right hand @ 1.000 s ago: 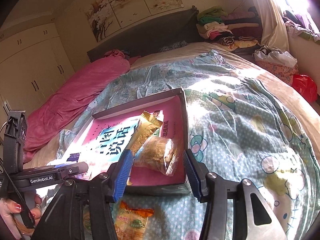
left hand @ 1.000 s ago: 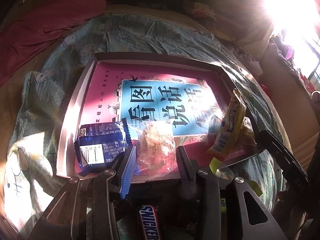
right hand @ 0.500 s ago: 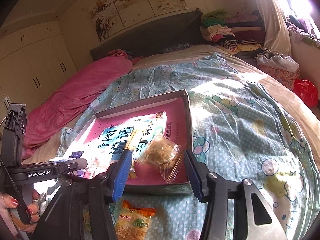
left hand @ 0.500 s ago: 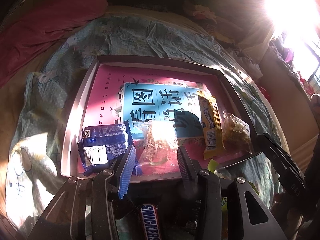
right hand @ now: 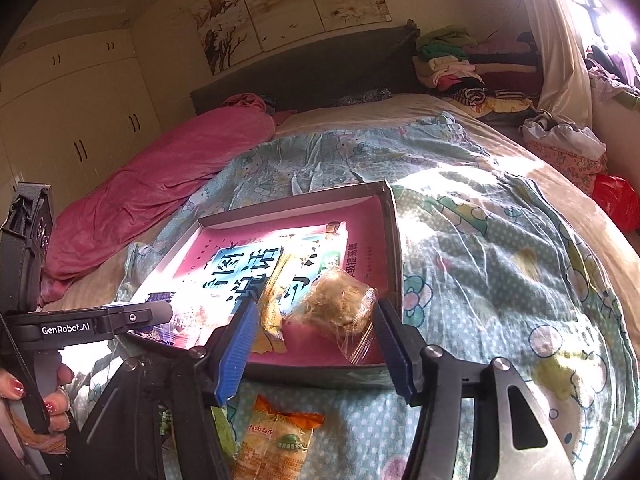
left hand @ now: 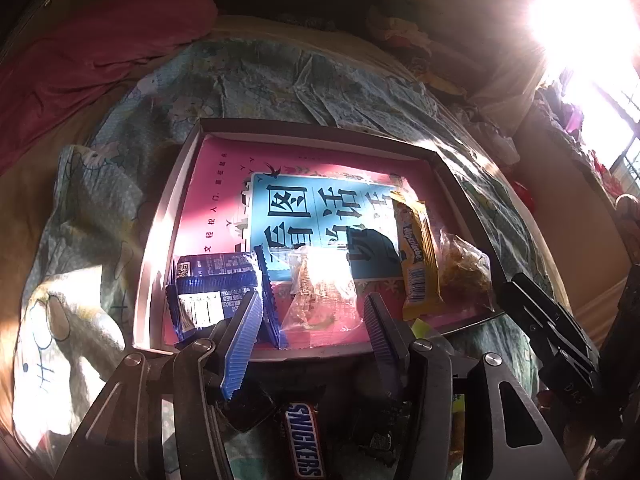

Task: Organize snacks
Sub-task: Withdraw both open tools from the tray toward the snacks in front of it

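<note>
A shallow box (left hand: 320, 128) with a pink and blue printed sheet in its bottom lies on the bed. Inside it are dark blue packets (left hand: 212, 292), a clear packet (left hand: 324, 292), a yellow wrapper (left hand: 416, 256) and a clear bag of brown snack (left hand: 464, 272). My left gripper (left hand: 311, 304) hovers at the box's near edge, jaws opening, the clear packet lying loose between the fingers. My right gripper (right hand: 314, 308) is opening too, with the brown snack bag (right hand: 336, 308) and the yellow wrapper (right hand: 276, 300) resting in the box (right hand: 394, 240) between its fingers, untouched by the pads.
A Snickers bar (left hand: 306, 440) and an orange packet (right hand: 276, 440) lie on the patterned cover in front of the box. A hand (right hand: 52, 400) holds the left tool at the left edge. A pink blanket (right hand: 160, 184) lies at the far left, piled clothes (right hand: 460, 68) at the head.
The yellow wrapper went from standing on end to lying flat in the box beside the brown snack bag. Both pairs of jaws have widened; the hands barely moved.
</note>
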`<action>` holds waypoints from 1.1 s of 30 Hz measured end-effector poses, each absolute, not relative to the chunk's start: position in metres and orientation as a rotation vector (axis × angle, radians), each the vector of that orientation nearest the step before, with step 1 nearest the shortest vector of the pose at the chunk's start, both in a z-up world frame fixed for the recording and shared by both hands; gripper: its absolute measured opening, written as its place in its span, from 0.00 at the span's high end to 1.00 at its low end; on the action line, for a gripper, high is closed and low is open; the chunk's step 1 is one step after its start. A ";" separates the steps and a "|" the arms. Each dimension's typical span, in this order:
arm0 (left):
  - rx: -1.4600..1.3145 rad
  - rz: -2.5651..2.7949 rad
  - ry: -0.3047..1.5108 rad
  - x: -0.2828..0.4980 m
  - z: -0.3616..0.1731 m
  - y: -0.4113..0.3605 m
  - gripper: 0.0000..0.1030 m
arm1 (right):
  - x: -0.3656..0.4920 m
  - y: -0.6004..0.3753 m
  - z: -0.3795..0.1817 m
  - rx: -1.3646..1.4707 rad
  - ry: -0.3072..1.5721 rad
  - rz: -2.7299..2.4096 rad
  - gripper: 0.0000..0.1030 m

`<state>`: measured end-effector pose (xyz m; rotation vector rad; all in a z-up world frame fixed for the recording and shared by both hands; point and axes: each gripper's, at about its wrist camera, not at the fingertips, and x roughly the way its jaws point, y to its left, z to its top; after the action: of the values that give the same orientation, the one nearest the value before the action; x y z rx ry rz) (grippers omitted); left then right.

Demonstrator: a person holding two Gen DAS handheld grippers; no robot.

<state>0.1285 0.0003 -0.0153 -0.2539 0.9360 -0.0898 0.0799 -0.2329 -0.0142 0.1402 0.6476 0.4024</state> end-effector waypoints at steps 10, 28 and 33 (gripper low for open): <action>-0.258 -0.062 0.897 0.120 -0.004 0.011 0.33 | 0.072 -0.219 -0.007 0.071 0.610 0.442 0.39; -0.262 -0.026 0.843 0.105 0.013 0.028 0.27 | 0.064 -0.214 0.000 0.033 0.572 0.450 0.33; -0.269 -0.023 0.830 0.102 0.019 0.033 0.27 | 0.063 -0.215 0.002 0.030 0.567 0.451 0.33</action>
<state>0.1018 0.0334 0.0186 -0.2689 0.8302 -0.0233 0.0630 -0.2146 0.0021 0.0295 0.5674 0.4514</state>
